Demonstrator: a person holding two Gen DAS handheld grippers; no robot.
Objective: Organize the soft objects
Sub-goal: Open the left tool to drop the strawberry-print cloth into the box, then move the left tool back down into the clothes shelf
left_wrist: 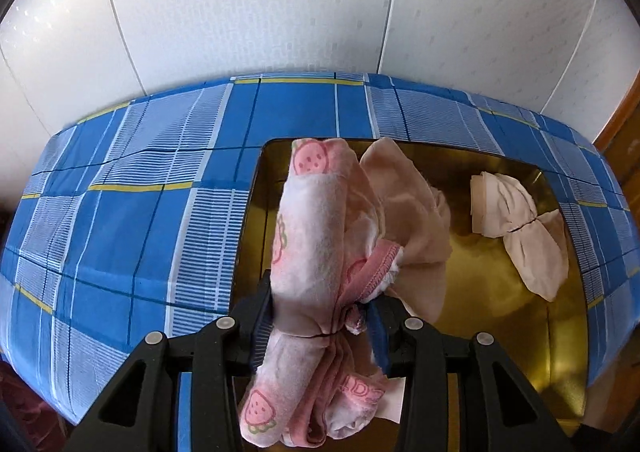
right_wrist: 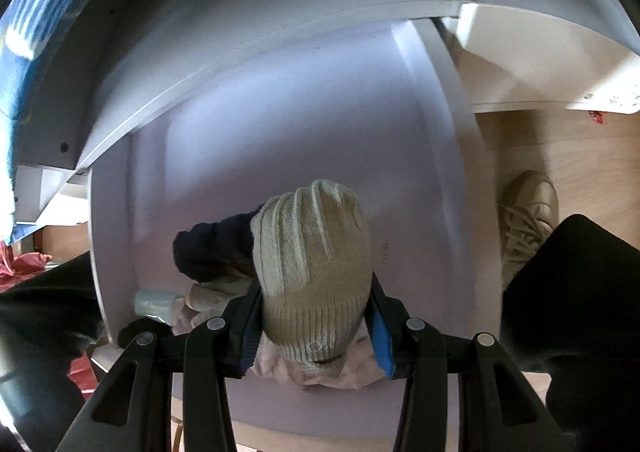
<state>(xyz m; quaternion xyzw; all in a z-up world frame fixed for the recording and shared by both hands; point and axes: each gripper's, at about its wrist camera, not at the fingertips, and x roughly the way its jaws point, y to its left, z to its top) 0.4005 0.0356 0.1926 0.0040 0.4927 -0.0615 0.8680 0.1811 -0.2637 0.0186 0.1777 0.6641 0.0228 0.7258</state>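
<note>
My left gripper (left_wrist: 320,308) is shut on a rolled pink cloth bundle with strawberry prints (left_wrist: 308,220), tied around its middle with a thin band. It hangs over a shiny gold tray (left_wrist: 500,312) on the bed. A pale peach cloth (left_wrist: 404,204) lies right against the bundle; I cannot tell whether it is held too. A tied cream bundle (left_wrist: 516,220) rests in the tray's far right. My right gripper (right_wrist: 314,304) is shut on a beige ribbed knit piece (right_wrist: 312,248) above a white drawer (right_wrist: 280,132), with pale pink fabric (right_wrist: 320,372) just beneath it.
The bed has a blue plaid sheet (left_wrist: 132,212) and white wall panels behind it. In the drawer lie a dark navy soft item (right_wrist: 212,248) and pale rolled cloths (right_wrist: 212,296). A person's beige shoe (right_wrist: 524,220) and dark trouser leg (right_wrist: 580,292) stand on the wooden floor at right.
</note>
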